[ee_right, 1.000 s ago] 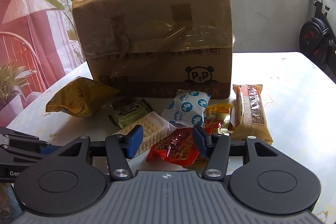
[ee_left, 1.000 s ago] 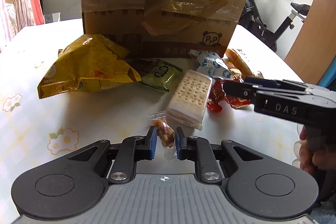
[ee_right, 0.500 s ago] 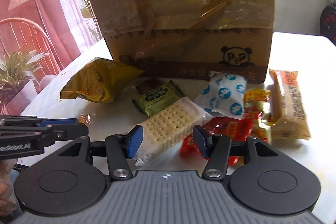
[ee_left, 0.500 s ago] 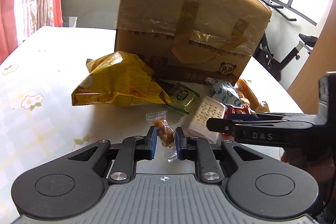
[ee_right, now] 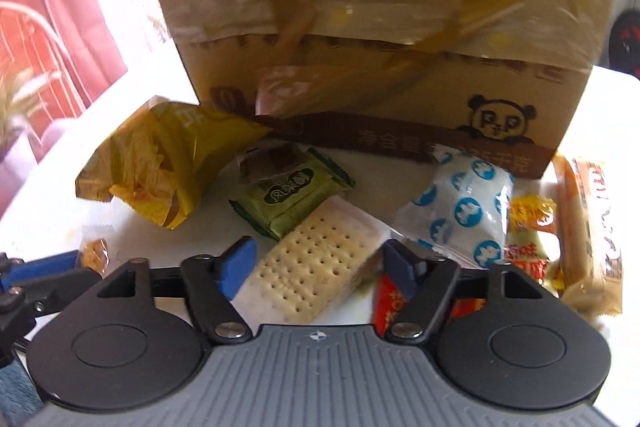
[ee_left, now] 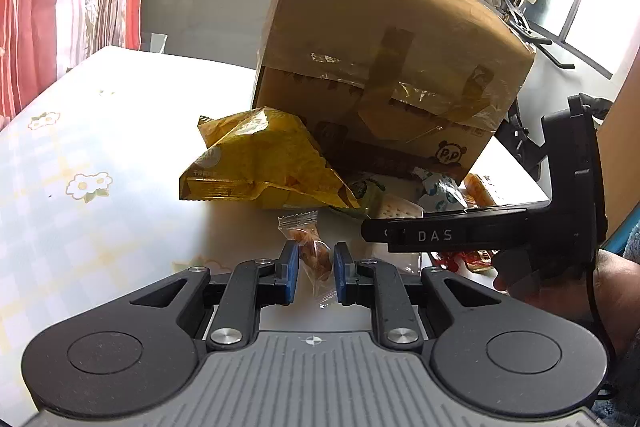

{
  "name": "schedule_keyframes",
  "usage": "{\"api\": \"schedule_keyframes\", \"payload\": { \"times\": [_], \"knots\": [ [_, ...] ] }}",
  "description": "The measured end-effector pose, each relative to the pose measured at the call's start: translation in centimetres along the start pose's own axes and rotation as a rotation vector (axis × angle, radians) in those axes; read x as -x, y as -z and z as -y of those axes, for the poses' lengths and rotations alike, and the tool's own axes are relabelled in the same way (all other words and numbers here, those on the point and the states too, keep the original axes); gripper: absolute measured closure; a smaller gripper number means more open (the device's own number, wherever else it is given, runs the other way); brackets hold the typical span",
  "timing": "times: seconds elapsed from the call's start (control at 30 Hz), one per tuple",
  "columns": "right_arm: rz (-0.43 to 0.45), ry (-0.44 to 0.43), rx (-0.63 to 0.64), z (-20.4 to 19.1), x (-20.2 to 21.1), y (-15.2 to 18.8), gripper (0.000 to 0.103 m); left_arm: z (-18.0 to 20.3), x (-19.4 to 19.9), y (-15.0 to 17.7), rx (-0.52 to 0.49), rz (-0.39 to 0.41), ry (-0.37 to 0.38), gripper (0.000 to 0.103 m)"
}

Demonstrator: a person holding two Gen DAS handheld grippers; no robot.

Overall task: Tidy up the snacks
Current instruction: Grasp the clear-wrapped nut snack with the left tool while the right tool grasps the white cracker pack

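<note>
My left gripper (ee_left: 316, 269) is shut on a small clear packet of brown snack (ee_left: 310, 253), held just above the table. My right gripper (ee_right: 318, 265) hovers over the wrapped cracker pack (ee_right: 316, 263); its jaws are opening and stand either side of the pack without pressing it. Around it lie a green packet (ee_right: 296, 195), a yellow bag (ee_right: 160, 163), a white packet with blue dots (ee_right: 464, 211), a red packet (ee_right: 390, 307) and an orange-wrapped bar (ee_right: 592, 235). In the left wrist view the right gripper (ee_left: 372, 227) reaches in from the right, over the crackers.
A large taped cardboard box (ee_left: 384, 75) stands behind the snacks and walls off the back. The table (ee_left: 80, 155) has a white flowered cloth, bare to the left. A person's hand (ee_left: 560, 279) holds the right gripper. An exercise bike stands beyond the table's right edge.
The right gripper's jaws have spread wider and moved left from the red packet to over the cracker pack. The left gripper, still holding the small packet, has swung away to the left.
</note>
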State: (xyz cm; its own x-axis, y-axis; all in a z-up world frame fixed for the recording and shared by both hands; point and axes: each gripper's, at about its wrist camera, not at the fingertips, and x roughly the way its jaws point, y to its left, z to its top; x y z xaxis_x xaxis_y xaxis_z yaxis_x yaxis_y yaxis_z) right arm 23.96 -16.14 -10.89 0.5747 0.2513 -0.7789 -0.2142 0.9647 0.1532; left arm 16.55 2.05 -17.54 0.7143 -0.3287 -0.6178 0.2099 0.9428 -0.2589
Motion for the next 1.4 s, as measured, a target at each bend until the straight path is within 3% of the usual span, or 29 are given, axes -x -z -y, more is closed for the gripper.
{"api": "schedule_keyframes", "payload": {
  "times": [0.23,0.3,0.47,0.6,1.03,1.4],
  "knots": [
    [0.061,0.084,0.216,-2.6,0.9,2.2,0.023,-0.1,0.0,0.0,0.002,-0.003,-0.008,0.083],
    [0.067,0.073,0.251,-2.7,1.6,3.3,0.023,-0.2,-0.1,0.1,0.004,-0.005,-0.011,0.083],
    [0.045,0.037,0.169,-0.9,2.7,5.0,0.024,0.1,-0.6,0.2,-0.007,-0.026,-0.007,0.083],
    [0.081,0.043,0.144,-0.2,3.4,4.7,0.033,0.5,-0.9,0.3,-0.024,-0.038,-0.005,0.083],
    [0.179,0.012,0.154,0.2,1.6,5.1,0.039,0.4,-1.3,0.3,-0.028,-0.064,-0.035,0.083],
    [0.199,-0.027,0.132,0.9,1.8,5.4,0.048,1.2,-1.8,0.3,-0.044,-0.084,-0.053,0.083]
  ]
}}
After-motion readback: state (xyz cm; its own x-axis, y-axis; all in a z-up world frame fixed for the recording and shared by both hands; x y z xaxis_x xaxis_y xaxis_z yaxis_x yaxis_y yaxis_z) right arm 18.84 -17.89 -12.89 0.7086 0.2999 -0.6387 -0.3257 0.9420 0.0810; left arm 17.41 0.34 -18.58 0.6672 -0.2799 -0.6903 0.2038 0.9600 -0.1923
